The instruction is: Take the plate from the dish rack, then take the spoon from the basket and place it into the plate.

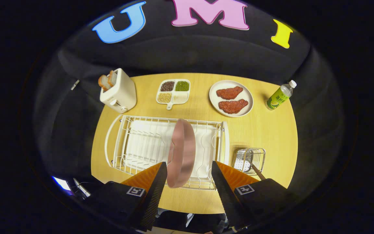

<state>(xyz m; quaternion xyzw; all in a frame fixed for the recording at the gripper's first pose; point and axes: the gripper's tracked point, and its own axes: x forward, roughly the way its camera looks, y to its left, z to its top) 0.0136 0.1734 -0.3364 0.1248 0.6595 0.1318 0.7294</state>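
The gripper (pixel 189 182) hangs open, its fingers either side of the upright pink plate (pixel 181 152) in the dish rack (pixel 141 143); it looks rigid, slick, breakable, so pinch its rim.

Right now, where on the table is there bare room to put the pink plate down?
Bare wood lies between the rack and the bottle, above the basket. The far edge is crowded: toaster, seed tray, meat plate. The open gripper straddles the pink plate, standing in the rack.

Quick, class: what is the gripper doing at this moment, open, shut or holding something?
Gripper: open, fingers set wide either side of the pink plate standing in the dish rack, not pressing on it.
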